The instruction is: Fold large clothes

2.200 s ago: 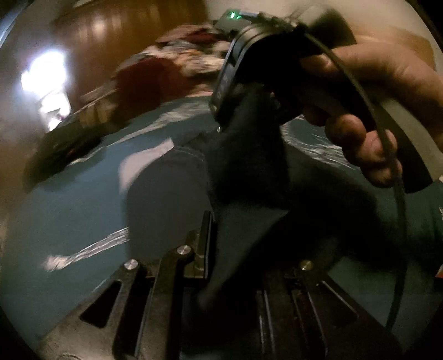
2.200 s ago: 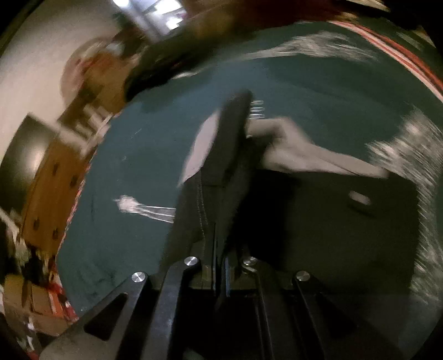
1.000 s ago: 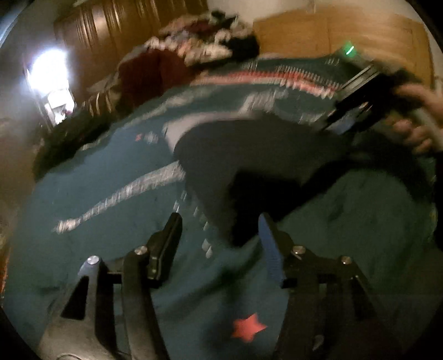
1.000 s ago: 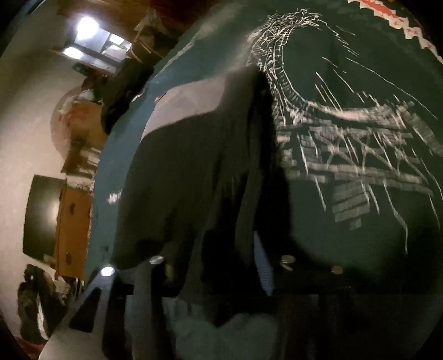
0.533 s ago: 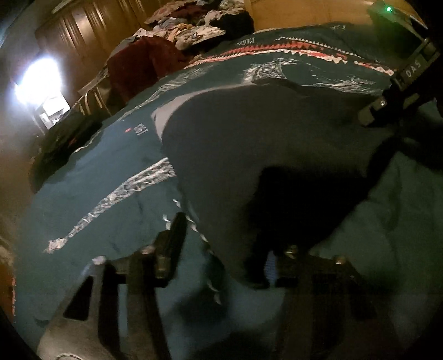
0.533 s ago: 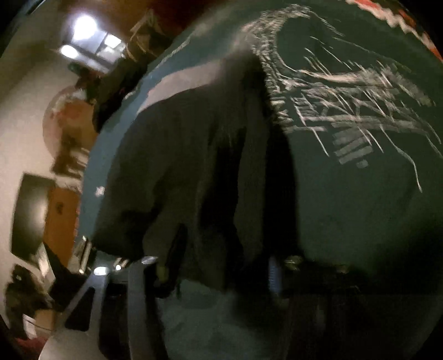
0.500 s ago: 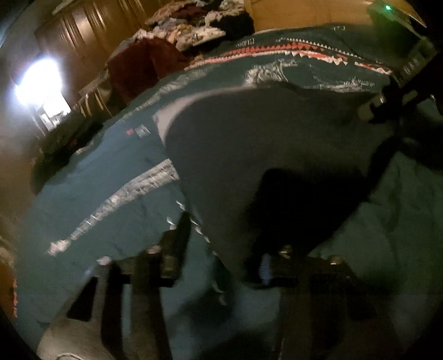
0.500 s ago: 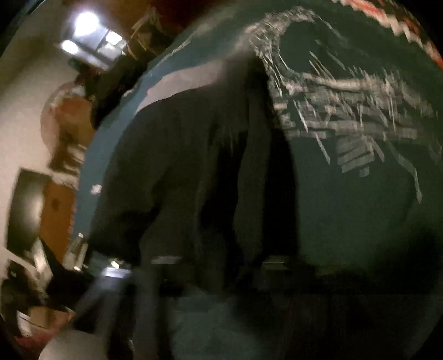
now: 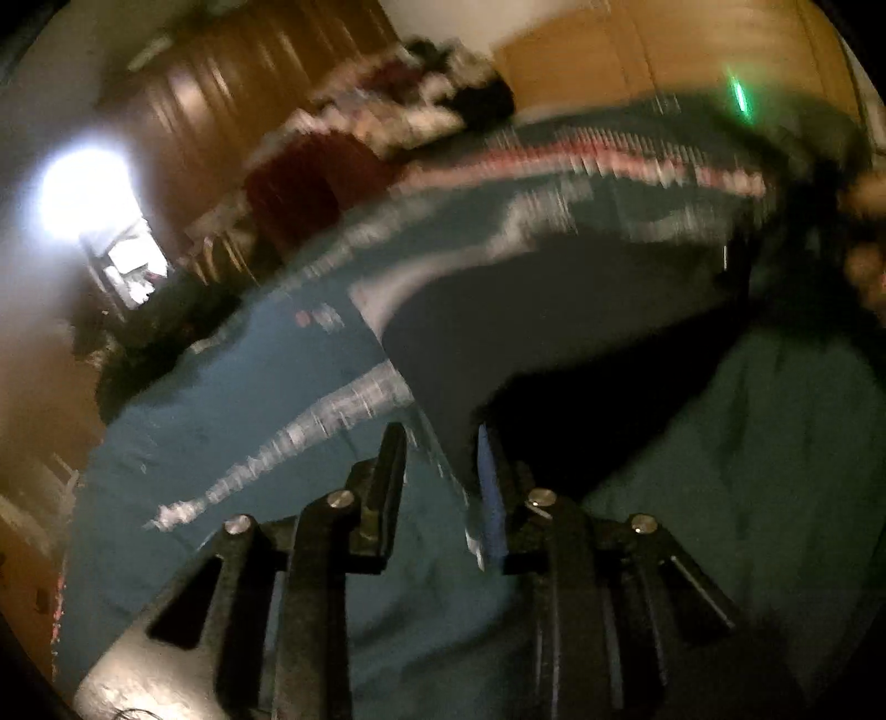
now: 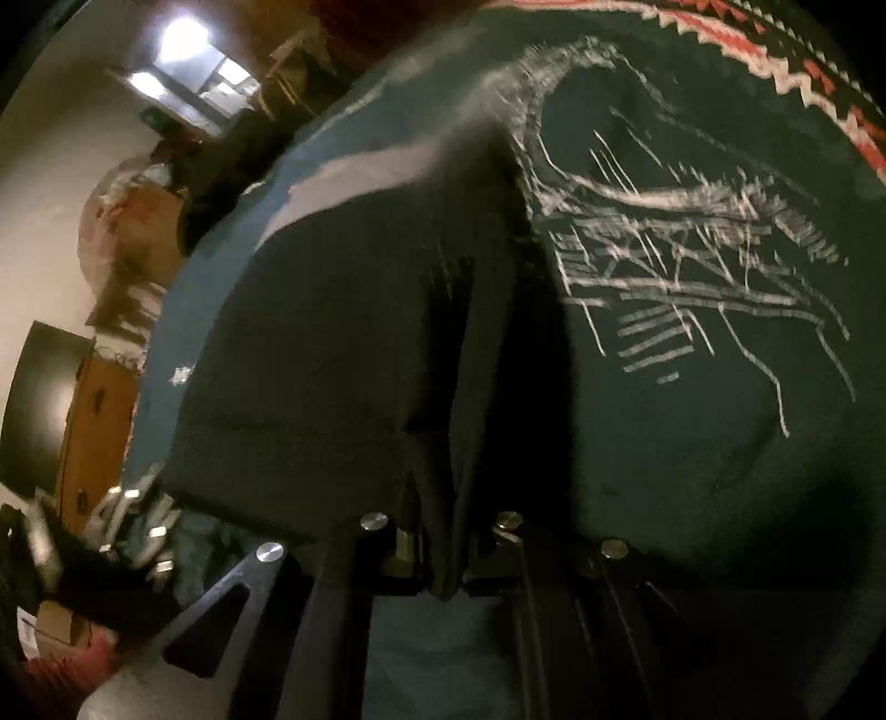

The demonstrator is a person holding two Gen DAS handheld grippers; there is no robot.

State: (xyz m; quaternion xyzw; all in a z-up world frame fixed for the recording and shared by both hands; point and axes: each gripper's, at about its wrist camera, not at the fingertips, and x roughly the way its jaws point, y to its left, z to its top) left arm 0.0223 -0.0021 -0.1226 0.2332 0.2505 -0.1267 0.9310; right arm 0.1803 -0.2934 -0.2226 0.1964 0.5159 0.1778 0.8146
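A large dark garment (image 9: 554,321) with a pale lining strip lies spread on a teal patterned bedspread (image 9: 249,387). My left gripper (image 9: 440,482) has the garment's near corner between its closing jaws; the cloth lies against the right finger, and a gap remains at the left finger. In the right wrist view my right gripper (image 10: 443,554) is shut on a fold of the same garment (image 10: 332,360), which drapes over and hides its fingertips. The right gripper's body and the hand (image 9: 864,221) holding it blur at the left view's far right edge.
A heap of clothes (image 9: 398,116) sits at the bed's far end, before wooden wardrobe doors (image 9: 232,111) and a headboard (image 9: 664,50). In the right wrist view, a wooden cabinet (image 10: 94,432) with a dark screen (image 10: 39,399) stands beside the bedspread (image 10: 692,443).
Both pairs of jaws have narrowed. The right one closed on the garment's edge. The left gripper rose, and the garment's near corner now sits between its fingers.
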